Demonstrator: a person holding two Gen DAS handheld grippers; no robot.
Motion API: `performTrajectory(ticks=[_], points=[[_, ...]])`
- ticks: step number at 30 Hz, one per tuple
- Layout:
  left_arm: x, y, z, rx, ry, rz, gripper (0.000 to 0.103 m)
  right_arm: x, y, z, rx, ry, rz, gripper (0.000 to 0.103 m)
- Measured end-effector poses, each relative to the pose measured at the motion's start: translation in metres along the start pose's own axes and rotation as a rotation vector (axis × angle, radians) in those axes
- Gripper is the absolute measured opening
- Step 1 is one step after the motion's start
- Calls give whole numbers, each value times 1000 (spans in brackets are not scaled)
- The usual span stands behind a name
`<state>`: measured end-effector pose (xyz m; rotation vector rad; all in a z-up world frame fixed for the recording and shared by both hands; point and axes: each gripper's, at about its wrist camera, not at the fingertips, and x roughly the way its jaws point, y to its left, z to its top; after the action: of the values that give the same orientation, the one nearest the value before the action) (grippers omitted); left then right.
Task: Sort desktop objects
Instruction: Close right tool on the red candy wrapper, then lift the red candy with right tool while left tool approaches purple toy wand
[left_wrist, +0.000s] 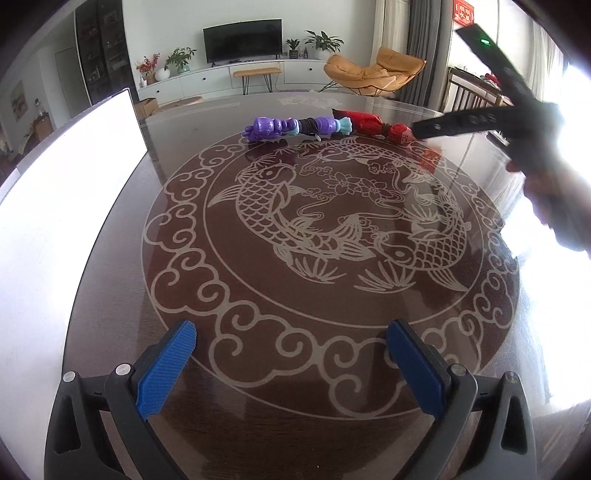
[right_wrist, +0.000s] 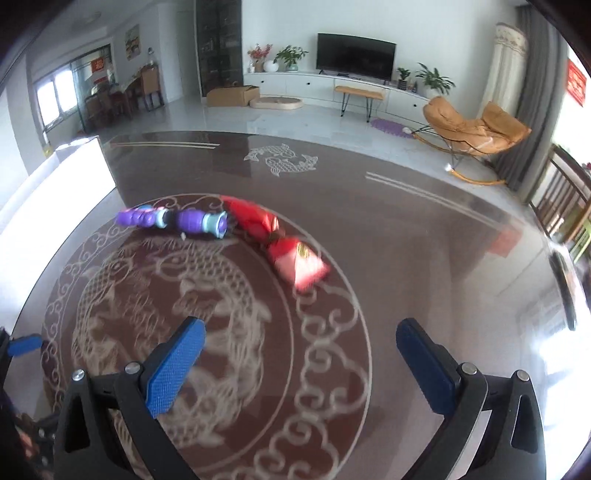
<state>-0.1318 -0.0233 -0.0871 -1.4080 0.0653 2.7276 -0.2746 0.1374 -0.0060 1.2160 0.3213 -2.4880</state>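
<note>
On the desk: a glossy dark-brown top (left_wrist: 110, 258) inlaid with pale carp, blossoms and a ring of curled clouds.
Purple toy: knobbly, segmented plastic with pale-blue collars (left_wrist: 291, 127) (right_wrist: 173, 219), lying on its side at the far rim of the ring.
Red toy: shiny and crinkled, pinched at a dark waist (left_wrist: 373, 125) (right_wrist: 273, 236), end to end with the purple one and touching it; a small gold mark on it is too blurred to read.
White box: smooth, plain wall (left_wrist: 66, 177) at the desk's left edge, well apart from the toys.
Left claw: spread wide (left_wrist: 291, 369), ribbed blue pads (left_wrist: 166, 373), nothing between them, over the near part of the ring.
Right claw: spread wide (right_wrist: 299, 365), blue pads (right_wrist: 173, 369), nothing held; from the left camera its black body (left_wrist: 517, 99) sits near the red toy, a green light on top.
Writing: red hangings on the walls, characters unreadable.
</note>
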Motion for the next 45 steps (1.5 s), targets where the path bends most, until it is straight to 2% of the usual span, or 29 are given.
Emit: performTrajectory(ticks=[2,3,5,6,7,8,9,10,11,12,13,15,19,23,26,27,30,35,39,41,42,45], points=[[1,0,0,0,0,0,103,28,3,29,-67,67,19,99],[0,0,0,0,0,0,103,39,8,39,-103,87,30,93],[1,0,0,0,0,-1,103,58,18,52,-161,118,19,91],[1,0,0,0,0,-1,103,66,20,55,-167,132,9,85],[1,0,0,0,0,-1,103,73,20,58,-157,144,16,73],[1,0,1,0,0,-1,103,78,18,60,-134,153,42,67],[1,0,0,0,0,-1,103,81,17,60,-108,158,84,54],[1,0,0,0,0,-2,103,84,16,59,-93,158,123,46],[1,0,1,0,0,-2,103,82,16,58,-99,143,115,42],[1,0,0,0,0,-2,103,80,17,54,-98,130,125,30],[1,0,0,0,0,-2,103,77,17,51,-93,127,147,26],[1,0,0,0,0,-2,103,68,19,41,-98,115,133,26],[1,0,0,0,0,-2,103,27,22,-3,-54,93,143,26],[1,0,0,0,0,-3,103,-36,40,-75,-71,74,90,26],[2,0,0,0,0,-3,103,-82,50,-130,-64,22,86,26],[2,0,0,0,0,-3,103,-92,50,-145,-53,-1,76,30],[2,0,0,1,0,-3,103,-102,42,-172,-3,-8,58,55],[2,0,0,1,0,-4,103,-102,33,-178,43,-10,84,58],[2,0,-1,6,1,-5,103,-97,38,-175,35,-15,86,70],[1,-2,-2,20,0,-15,103,-92,48,-173,-6,1,63,83],[1,-3,-2,39,7,-30,103,-90,52,-173,-29,12,63,95],[10,-7,16,151,90,-105,103,-84,52,-170,-24,28,72,99]])
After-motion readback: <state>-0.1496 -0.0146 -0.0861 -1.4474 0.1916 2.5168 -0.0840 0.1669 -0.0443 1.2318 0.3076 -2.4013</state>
